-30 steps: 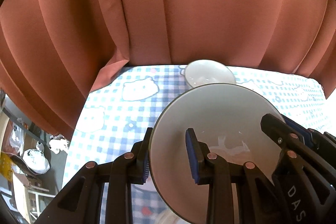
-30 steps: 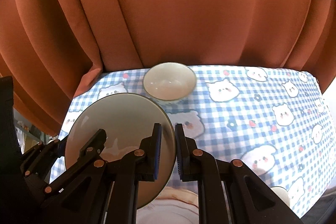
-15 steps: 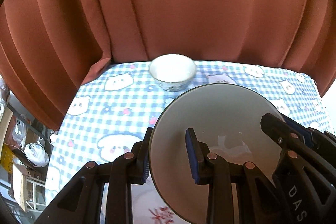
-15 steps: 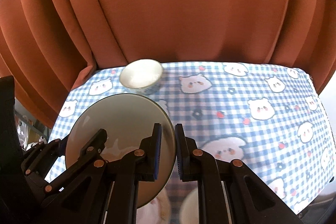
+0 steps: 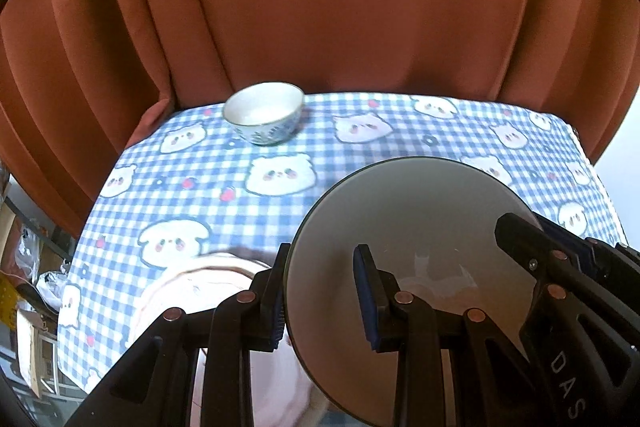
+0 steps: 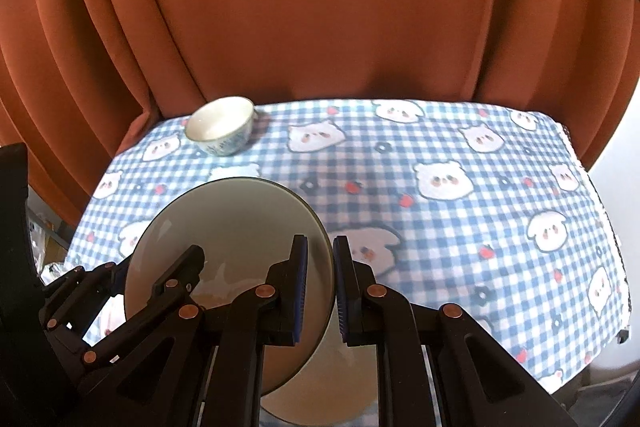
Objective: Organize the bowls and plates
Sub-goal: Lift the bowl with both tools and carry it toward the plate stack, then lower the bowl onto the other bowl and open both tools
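Both grippers hold one grey plate (image 5: 404, 227) by opposite rims, lifted above the table. My left gripper (image 5: 322, 303) is shut on its left rim. My right gripper (image 6: 320, 287) is shut on its right rim (image 6: 240, 223). A small white bowl with a blue pattern (image 5: 263, 111) stands at the table's far left; it also shows in the right wrist view (image 6: 221, 125). A pale pink plate (image 5: 188, 291) lies on the table below the left gripper. A cream dish (image 6: 340, 379) lies under the right gripper, mostly hidden.
The table wears a blue checked cloth with bear prints (image 6: 460, 195). An orange-brown curtain (image 5: 340, 7) hangs right behind it. The table's right edge (image 6: 612, 259) drops off. Clutter (image 5: 28, 267) lies on the floor at the left.
Both grippers with the grey plate have pulled back and up from the far bowl, which now looks smaller and further. More of the cloth and the pink plate below have come into view.
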A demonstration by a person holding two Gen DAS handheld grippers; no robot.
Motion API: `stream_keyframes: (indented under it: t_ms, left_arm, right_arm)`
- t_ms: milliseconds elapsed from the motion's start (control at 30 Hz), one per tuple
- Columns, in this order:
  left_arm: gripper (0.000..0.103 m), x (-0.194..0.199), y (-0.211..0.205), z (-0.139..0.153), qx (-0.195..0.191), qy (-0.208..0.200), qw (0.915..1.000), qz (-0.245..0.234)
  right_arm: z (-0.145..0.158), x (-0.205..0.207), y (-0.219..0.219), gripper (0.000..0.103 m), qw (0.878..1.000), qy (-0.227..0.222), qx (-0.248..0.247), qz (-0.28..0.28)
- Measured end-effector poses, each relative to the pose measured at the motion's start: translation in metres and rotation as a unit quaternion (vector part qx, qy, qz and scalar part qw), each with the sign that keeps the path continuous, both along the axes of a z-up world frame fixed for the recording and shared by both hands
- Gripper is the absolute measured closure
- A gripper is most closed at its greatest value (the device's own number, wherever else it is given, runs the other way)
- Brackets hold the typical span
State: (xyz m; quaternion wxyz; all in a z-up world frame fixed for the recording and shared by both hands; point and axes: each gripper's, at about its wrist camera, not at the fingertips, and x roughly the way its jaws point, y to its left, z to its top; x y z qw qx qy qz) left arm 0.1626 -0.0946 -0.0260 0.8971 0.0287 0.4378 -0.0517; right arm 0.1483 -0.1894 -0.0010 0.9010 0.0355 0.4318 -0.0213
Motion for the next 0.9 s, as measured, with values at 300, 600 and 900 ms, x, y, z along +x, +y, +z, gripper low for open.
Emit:
stream_keyframes:
  t_ms: [300, 600, 900]
  left_arm:
    - [0.074, -0.019, -0.019, -0.026, 0.005, 0.028, 0.9995, -0.01]
    - [0.074, -0.029, -0.02, -0.045, 0.012, 0.048, 0.9987, -0.005]
    - [0.074, -0.034, -0.017, -0.053, 0.019, 0.053, 0.9984, 0.0]
  right_arm:
    - [-0.026, -0.024, -0.025, 0.087, 1.0, 0.027, 0.0, -0.005]
    - [-0.047, -0.033, -0.029, 0.087, 0.999, 0.052, 0.002, 0.004]
    - [-0.06, -0.033, -0.025, 0.087, 0.998, 0.065, 0.003, 0.011]
